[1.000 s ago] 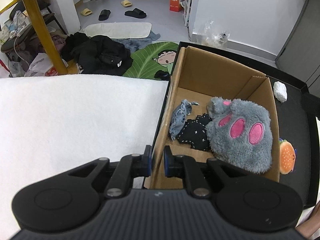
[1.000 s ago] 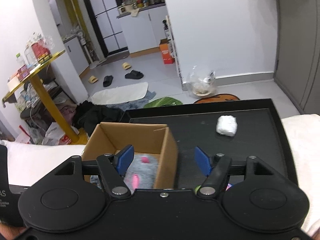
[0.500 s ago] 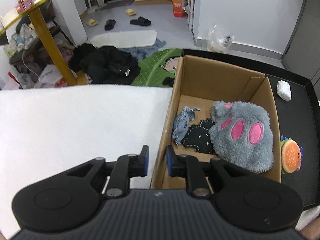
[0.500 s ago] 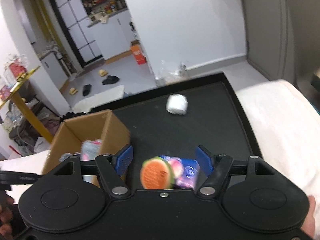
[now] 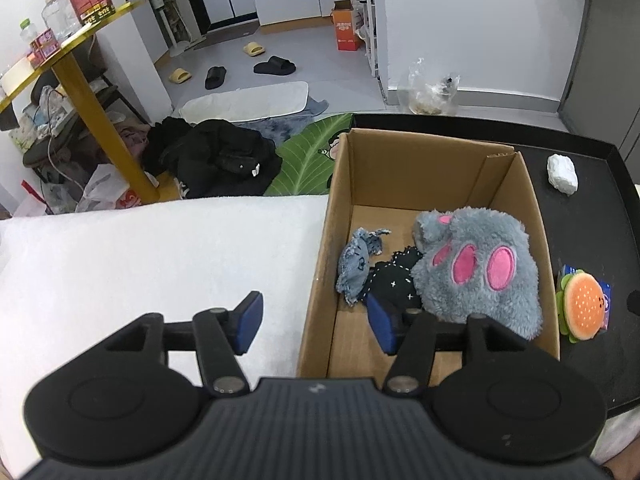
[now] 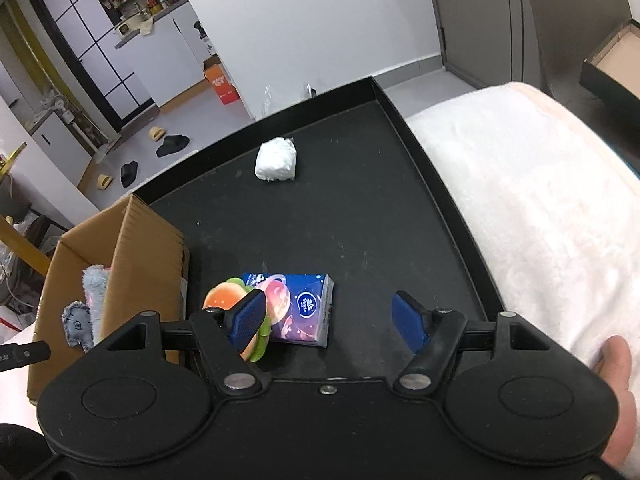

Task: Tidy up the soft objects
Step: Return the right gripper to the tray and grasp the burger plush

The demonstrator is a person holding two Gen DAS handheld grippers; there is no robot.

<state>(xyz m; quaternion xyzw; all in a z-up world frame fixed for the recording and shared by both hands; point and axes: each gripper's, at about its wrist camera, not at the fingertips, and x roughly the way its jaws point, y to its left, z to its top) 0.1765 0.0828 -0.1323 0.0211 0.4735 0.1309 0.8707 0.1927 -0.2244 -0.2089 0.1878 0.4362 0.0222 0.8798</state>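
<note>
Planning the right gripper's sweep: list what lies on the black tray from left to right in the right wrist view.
cardboard box → burger plush → blue tissue pack → right gripper; the white wad lies farther back.

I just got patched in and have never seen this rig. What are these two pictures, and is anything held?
Each picture comes from a camera on a hand-held two-finger gripper, looking along its blue fingers. The left gripper is open, straddling the wall of the cardboard box, which holds a grey plush, a denim toy and a black toy. The right gripper is open above the black tray, over a burger toy and tissue pack. A white bundle lies farther back. Nothing is held.
</note>
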